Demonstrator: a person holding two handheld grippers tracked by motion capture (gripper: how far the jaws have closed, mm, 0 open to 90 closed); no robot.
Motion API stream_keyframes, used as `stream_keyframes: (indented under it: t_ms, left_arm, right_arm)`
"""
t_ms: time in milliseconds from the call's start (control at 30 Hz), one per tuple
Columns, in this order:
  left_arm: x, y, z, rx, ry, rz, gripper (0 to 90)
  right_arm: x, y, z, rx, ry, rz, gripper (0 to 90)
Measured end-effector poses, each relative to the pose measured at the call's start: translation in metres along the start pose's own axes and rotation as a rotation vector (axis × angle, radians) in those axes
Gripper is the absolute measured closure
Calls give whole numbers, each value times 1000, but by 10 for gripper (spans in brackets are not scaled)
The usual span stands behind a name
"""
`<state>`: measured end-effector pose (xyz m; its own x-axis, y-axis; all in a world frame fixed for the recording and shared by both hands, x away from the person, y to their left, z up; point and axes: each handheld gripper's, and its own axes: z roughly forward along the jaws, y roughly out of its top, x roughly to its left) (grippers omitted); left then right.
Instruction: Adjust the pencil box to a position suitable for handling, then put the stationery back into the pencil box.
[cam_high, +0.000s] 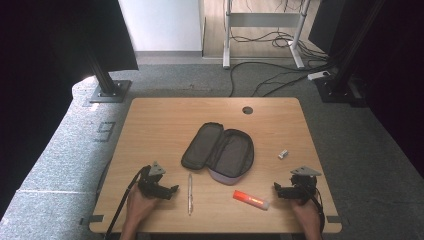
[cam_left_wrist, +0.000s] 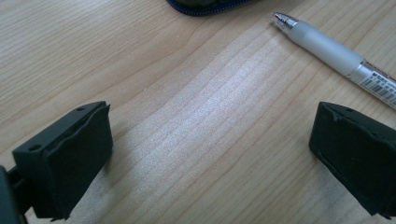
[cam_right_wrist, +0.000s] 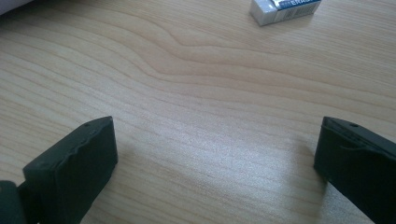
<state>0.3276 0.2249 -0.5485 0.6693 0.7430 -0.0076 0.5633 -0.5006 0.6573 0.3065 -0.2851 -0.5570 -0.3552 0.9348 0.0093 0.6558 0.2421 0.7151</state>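
While both pairs of tongs rest low at the near edge of the desk (cam_high: 150, 115), the things lie spread between and beyond them. A dark pencil case (cam_high: 218, 150) lies unzipped and flat open at the middle of the desk, over a pale lilac patch at its near right edge. Near of it, a clear pen (cam_high: 190, 193) lies lengthwise, pointing near to far, just right of the left tongs (cam_high: 159, 188). An orange-capped glue stick (cam_high: 251, 199) lies to the right of the pen, tilted, between the pen and the right tongs (cam_high: 289, 190). A small white eraser (cam_high: 283, 154) sits farther off, right of the case. Nothing lies between the pen and the left tongs.

In the left gripper view the jaws stand wide apart with bare wood between them; the pen (cam_left_wrist: 334, 52) runs past just beyond the right-hand jaw, its tip toward the case's zip edge (cam_left_wrist: 205, 5). In the right gripper view the jaws are likewise spread wide and grip nothing, with the eraser (cam_right_wrist: 285, 9) lying well beyond them.
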Motion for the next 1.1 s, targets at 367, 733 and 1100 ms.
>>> stream_keyframes:
  t_ms: [367,733,1100]
  left_arm:
    - [-1,0,0,-1,4,-7,0]
    - [-1,0,0,-1,5,-9,0]
    - [0,0,0,0,11,-14,0]
  right_arm:
    - [0,0,0,1,2,1,0]
    - [6,4,-8,-13,48,-15,13]
    - [19,11,-26,-26,135,-70,86]
